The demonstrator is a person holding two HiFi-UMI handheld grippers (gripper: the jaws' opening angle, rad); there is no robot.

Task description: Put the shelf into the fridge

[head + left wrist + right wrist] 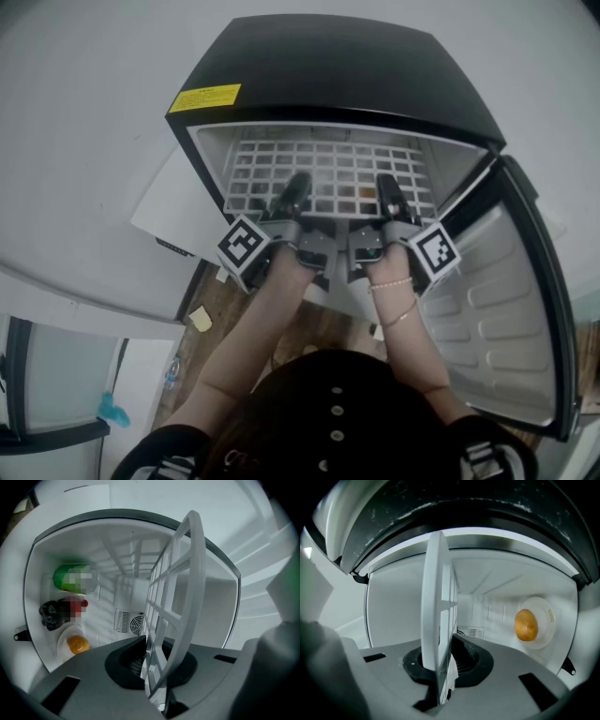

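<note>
Head view: the white grid shelf lay level inside the open black fridge, whose door stood to the right. The left tongs and right tongs held its front edge.

Left gripper view: the jaws were clamped on the shelf's rim, with an orange on a plate beyond.

Right gripper view: those jaws likewise pinched the rim.

Soft, even light is filling all three views, and the white inside of the fridge is looking bright, nearly washed out. The wide lenses are bending the edges and darkening the corners. In both gripper views the near shelf is appearing slightly blurred.
</note>
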